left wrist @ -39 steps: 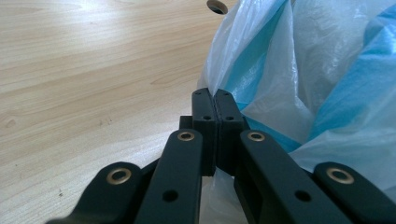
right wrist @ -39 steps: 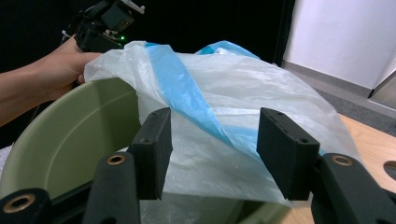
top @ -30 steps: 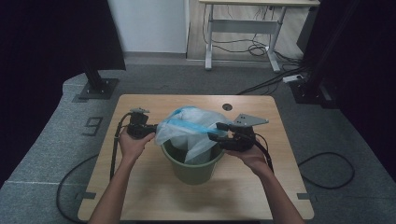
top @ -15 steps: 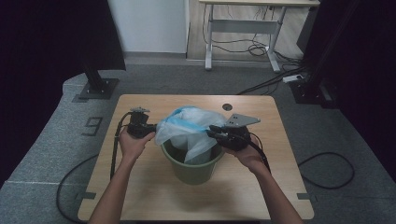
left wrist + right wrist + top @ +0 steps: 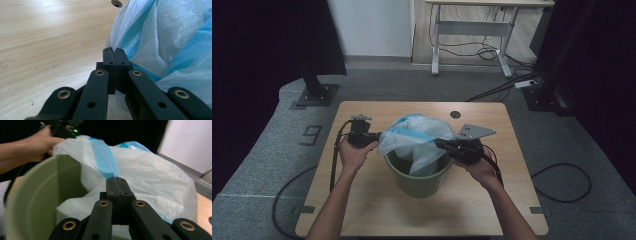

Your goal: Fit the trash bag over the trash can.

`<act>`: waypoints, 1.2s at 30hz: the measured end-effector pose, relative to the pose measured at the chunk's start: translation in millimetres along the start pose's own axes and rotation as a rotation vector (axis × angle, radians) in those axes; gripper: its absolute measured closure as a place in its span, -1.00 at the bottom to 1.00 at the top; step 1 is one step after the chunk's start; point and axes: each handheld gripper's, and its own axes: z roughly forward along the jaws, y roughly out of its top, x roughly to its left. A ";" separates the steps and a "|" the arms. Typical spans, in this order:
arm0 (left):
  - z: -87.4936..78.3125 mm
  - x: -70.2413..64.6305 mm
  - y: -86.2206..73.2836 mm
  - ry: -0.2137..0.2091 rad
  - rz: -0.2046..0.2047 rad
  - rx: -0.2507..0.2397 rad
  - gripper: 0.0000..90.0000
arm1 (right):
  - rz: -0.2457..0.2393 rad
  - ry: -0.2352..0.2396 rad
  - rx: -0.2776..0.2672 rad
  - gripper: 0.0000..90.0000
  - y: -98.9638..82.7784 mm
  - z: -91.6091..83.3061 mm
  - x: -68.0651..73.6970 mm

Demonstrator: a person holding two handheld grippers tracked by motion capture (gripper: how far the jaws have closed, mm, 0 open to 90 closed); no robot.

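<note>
The step in hand looks like fitting a bag (image 5: 414, 137) into a bin (image 5: 419, 175) that stands mid-frame on the table (image 5: 377, 200) in the high view. The white-and-blue bag is bunched over the bin's mouth, part of it hanging down inside, the rest puffed up above the rim. The left gripper (image 5: 371, 142), left of the bin in the high view, has its jaws pressed together on a fold of the bag's edge; in the left gripper view the film comes out from between the closed pads at centre frame. The right gripper (image 5: 441, 144), at the bin's right rim, has just been closing, and in the right gripper view its jaws now meet on the plastic just under the blue band, with the bin's green wall at lower left of that frame. So both sides of the bag seem pinched. The next move, as I judge it, calls for drawing the two grips apart to open the bag's mouth, then bringing its edge down and over the rim on each side; the thin film could slip or tear if pulled hard, and the light bin could tip or slide. The only writing I can read is a figure 9 (image 5: 312, 134) on the grey floor, left of the table.
</note>
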 end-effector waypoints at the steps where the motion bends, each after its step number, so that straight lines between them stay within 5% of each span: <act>1: -0.5 0.1 -0.4 -0.001 0.001 -0.001 0.98 | -0.005 0.008 -0.008 0.98 -0.8 -3.7 2.9; 9: -6.1 -3.9 -5.4 -0.016 0.021 0.001 0.98 | -0.017 0.083 -0.067 0.98 -16.3 -32.5 31.0; 21: -22.4 -12.2 -18.3 -0.026 0.049 -0.006 0.98 | 0.007 0.177 -0.142 0.98 -58.7 -40.0 61.1; 36: -29.1 -20.4 -34.9 -0.053 0.085 0.015 0.97 | -0.004 0.262 -0.080 0.98 -96.6 -19.7 83.1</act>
